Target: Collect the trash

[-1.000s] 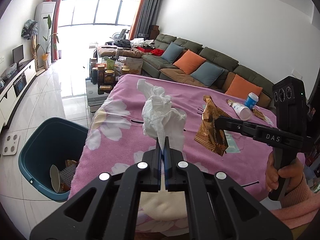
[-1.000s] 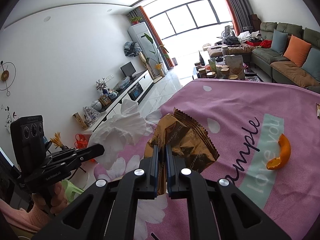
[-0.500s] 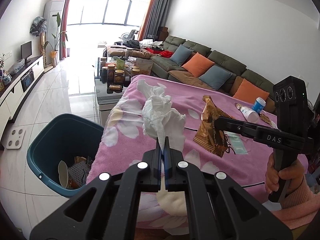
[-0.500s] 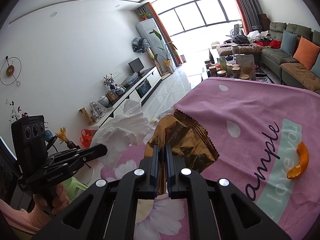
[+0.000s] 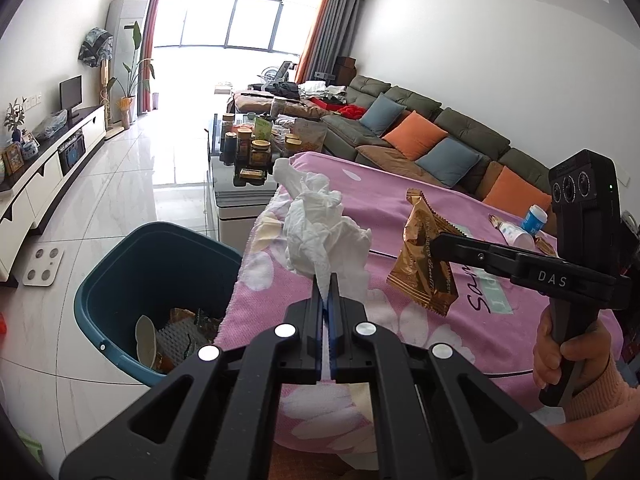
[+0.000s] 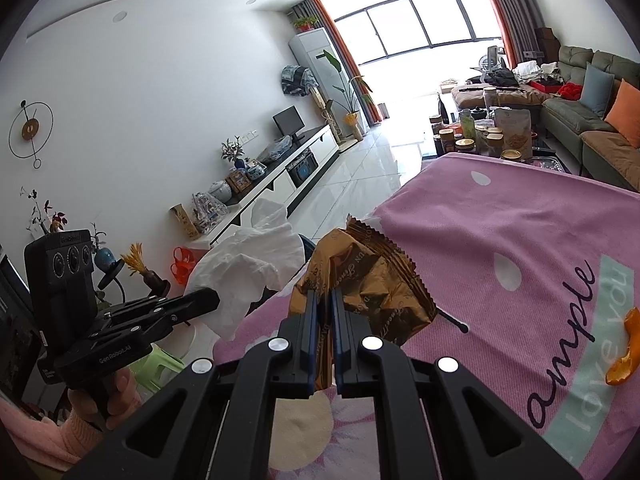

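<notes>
My left gripper [image 5: 327, 285] is shut on a crumpled white tissue [image 5: 320, 232] and holds it above the left edge of the pink-covered table [image 5: 472, 216]. My right gripper [image 6: 323, 295] is shut on a gold snack wrapper [image 6: 360, 280], held in the air to the right of the tissue; the wrapper also shows in the left wrist view [image 5: 424, 268]. The tissue shows in the right wrist view [image 6: 248, 264] too. A teal bin [image 5: 132, 276] with trash inside stands on the floor below and left of the tissue.
An orange peel [image 6: 624, 356] lies on the cloth at the right. A white bottle [image 5: 518, 234] and a blue-capped cup [image 5: 534, 218] lie at the table's far side. A glass coffee table with jars [image 5: 248, 148] stands beyond, and a sofa [image 5: 420, 140] runs along the wall.
Both grippers have moved left toward the table's edge with their loads still gripped. The teal bin has come nearer to the tissue in the left wrist view.
</notes>
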### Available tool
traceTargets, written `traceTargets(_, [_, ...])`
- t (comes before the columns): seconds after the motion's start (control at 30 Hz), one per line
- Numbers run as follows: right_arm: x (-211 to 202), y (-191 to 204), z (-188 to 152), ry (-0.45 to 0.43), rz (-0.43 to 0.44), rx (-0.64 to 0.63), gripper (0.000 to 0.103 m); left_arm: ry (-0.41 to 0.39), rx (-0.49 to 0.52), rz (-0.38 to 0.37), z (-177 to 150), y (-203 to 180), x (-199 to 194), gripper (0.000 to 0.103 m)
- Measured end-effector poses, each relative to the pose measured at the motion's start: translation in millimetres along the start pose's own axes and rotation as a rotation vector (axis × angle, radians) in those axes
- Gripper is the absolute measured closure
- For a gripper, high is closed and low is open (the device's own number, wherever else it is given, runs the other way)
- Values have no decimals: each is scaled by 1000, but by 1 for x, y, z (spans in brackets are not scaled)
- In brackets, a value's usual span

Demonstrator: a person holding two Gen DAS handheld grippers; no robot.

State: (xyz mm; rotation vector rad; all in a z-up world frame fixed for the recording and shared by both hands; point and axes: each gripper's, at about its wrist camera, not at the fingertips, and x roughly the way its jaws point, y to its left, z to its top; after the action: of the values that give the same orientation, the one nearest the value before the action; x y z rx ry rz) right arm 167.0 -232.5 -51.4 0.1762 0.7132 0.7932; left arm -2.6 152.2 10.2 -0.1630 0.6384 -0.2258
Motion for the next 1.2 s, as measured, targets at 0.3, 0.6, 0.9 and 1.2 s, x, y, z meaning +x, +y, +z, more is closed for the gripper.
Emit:
traceTargets(0.3, [17,11,6,20,29,-24,97,-6,-31,35,-1,15,0,101])
traceTargets(0.6, [29,21,8,40,54,-36,97,-6,-63,66,-3,27,-1,101])
traceTargets(0.9, [40,30,13,52,72,-48,97,-4,-89,94,-5,36,1,101])
traceTargets(1.2, [50,38,19,62,85,-68,97,-3,-111,122,-7,46,5,101])
